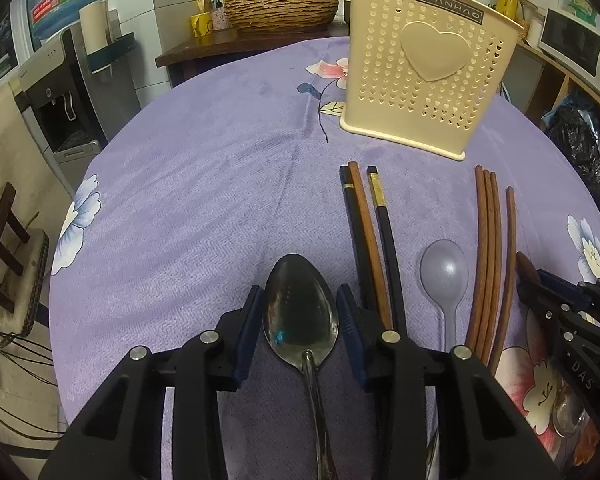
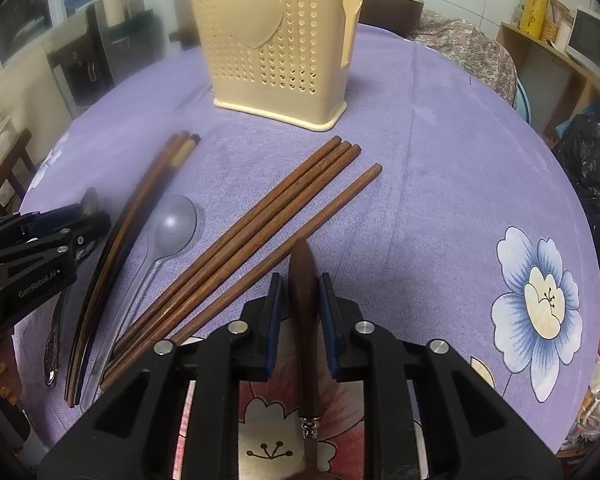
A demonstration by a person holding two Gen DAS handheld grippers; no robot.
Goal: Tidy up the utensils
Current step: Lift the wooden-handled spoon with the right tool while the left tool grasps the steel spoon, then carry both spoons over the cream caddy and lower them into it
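A cream perforated utensil holder (image 1: 424,68) stands at the far side of the purple tablecloth; it also shows in the right wrist view (image 2: 276,48). My left gripper (image 1: 300,308) is open, its pads on either side of the bowl of a metal spoon (image 1: 300,308) lying on the cloth. My right gripper (image 2: 303,300) has its pads close around the wooden handle of a utensil (image 2: 303,300); its metal end points back toward me. Brown chopsticks (image 2: 260,232), dark chopsticks (image 1: 370,240) and a grey plastic spoon (image 1: 444,276) lie between the grippers.
The round table's purple flowered cloth (image 1: 200,200) drops off at left and right. A water dispenser (image 1: 60,92) and a wooden chair (image 1: 4,248) stand left, a basket on a counter (image 1: 280,10) behind, shelves with a microwave (image 1: 576,48) right.
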